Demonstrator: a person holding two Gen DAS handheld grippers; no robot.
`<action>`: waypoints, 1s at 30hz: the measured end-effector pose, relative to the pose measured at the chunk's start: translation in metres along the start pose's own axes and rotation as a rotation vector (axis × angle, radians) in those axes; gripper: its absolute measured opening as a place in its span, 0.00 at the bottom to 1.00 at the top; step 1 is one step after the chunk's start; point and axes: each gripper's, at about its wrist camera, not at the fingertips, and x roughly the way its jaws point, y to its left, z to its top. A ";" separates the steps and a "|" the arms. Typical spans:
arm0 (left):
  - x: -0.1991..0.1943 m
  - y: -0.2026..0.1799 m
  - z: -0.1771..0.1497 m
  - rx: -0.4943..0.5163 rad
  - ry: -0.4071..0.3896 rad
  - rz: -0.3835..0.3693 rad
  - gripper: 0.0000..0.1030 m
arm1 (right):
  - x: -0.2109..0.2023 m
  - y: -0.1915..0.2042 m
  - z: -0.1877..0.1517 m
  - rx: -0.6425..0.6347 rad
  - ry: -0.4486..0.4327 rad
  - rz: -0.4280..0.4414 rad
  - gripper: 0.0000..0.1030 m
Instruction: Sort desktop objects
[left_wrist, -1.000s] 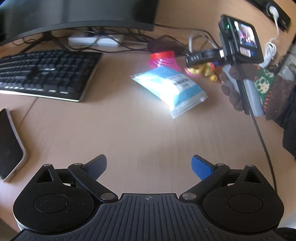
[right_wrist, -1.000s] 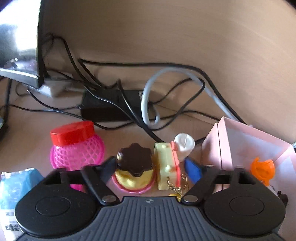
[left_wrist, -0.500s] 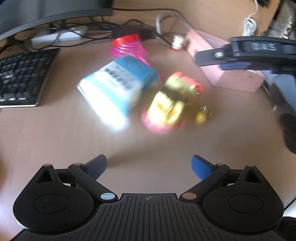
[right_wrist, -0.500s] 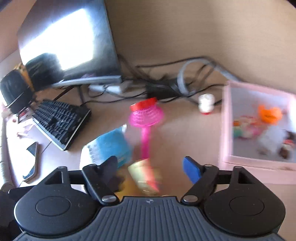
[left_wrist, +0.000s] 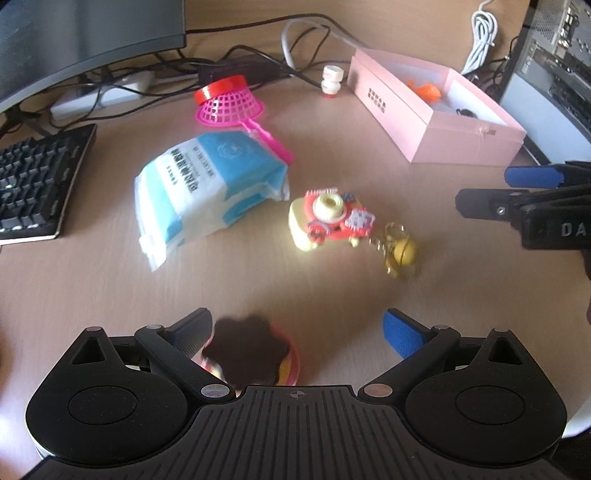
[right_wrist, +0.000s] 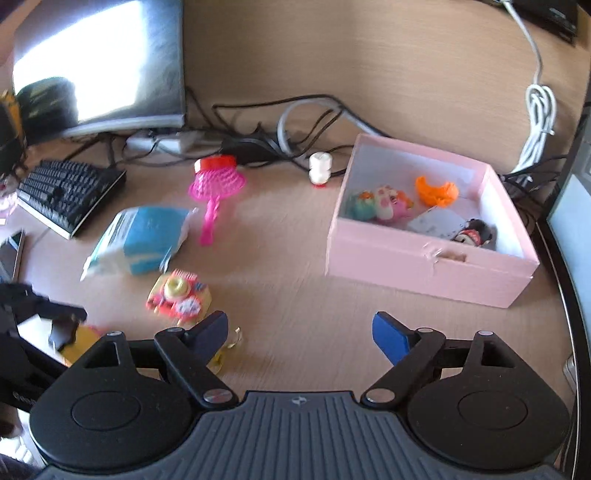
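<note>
Pudding toy (left_wrist: 247, 350): at 6 o'clock, between spread left gripper (left_wrist: 295, 332) jaws, ungripped. Centre before closing. Right gripper (right_wrist: 299, 328): opening, empty. Pink box (left_wrist: 436, 122): at 2 o'clock.

A yellow toy camera (left_wrist: 327, 218) with a red front lies face up mid-table, its gold keychain (left_wrist: 399, 251) trailing to one side. Just beside it sits a blue-and-white tissue pack (left_wrist: 207, 184), touching the handle of a pink mesh scoop (left_wrist: 231, 105) with a red rim. A pudding toy (left_wrist: 247, 350) with a dark brown top stands nearest. The open pink box (right_wrist: 424, 258) holds small toys.
</note>
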 end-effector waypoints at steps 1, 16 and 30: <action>-0.003 0.001 -0.005 0.004 0.002 0.006 0.99 | 0.000 0.005 -0.003 -0.018 0.000 0.004 0.84; -0.033 0.058 -0.036 -0.201 -0.007 0.353 0.99 | 0.019 0.085 -0.006 -0.281 0.008 0.146 0.89; -0.061 0.080 -0.059 -0.315 -0.028 0.364 0.99 | 0.082 0.094 0.022 -0.169 0.103 0.122 0.93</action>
